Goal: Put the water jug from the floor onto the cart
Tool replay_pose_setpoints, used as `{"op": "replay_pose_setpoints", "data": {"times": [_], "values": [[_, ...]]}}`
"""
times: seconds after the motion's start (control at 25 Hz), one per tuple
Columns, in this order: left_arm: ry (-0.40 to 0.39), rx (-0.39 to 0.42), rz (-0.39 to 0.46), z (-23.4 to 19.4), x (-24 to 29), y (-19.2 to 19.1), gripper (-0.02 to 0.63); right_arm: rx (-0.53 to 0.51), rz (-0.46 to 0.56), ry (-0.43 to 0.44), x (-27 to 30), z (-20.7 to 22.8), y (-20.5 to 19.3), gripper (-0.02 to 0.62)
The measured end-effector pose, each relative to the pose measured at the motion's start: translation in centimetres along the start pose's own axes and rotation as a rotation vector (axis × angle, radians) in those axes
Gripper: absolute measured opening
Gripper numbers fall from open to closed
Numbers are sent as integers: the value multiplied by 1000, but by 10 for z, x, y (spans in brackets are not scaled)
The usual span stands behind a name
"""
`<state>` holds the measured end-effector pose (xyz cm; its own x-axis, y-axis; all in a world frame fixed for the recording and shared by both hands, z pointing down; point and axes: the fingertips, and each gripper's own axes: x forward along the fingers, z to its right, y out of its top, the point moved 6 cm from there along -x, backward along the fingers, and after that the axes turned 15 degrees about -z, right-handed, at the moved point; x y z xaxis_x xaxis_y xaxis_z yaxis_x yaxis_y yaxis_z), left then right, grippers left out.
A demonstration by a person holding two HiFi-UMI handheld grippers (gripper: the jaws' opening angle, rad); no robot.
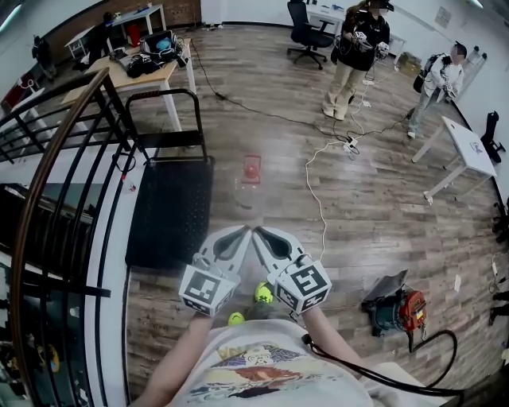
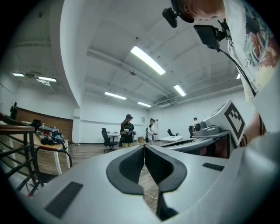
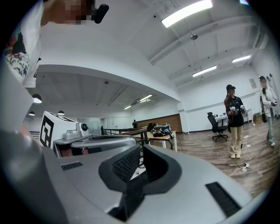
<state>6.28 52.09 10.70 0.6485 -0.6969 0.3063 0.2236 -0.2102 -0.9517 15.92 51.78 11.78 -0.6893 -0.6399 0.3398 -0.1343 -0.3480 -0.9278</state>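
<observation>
No legible text, brand or number is found. Only square black-and-white marker patterns are seen on the cube [image 1: 208, 288] of the left gripper [image 1: 243, 232] and the cube [image 1: 305, 286] of the right gripper [image 1: 258, 232]. The shirt print [image 1: 254, 367] is not readable. The wall sign [image 1: 443, 17] is too small to read.

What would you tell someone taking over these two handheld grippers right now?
Left gripper: shut, empty.
Right gripper: shut, empty. The two are held side by side, tips nearly meeting.
Jug: upright on the floor ahead of the grippers, right of the cart and apart from it.
Done: nothing yet; the jug is untouched.
Left: reach the jug, open the jaws, grip it and lift it onto the cart.
</observation>
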Motion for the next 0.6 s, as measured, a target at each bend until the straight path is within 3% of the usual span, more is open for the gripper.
{"op": "replay_pose_setpoints", "data": {"times": [0.6], "values": [[44, 31, -35, -31, 126, 25, 12, -23, -7, 45, 37, 129, 17, 32]]}}
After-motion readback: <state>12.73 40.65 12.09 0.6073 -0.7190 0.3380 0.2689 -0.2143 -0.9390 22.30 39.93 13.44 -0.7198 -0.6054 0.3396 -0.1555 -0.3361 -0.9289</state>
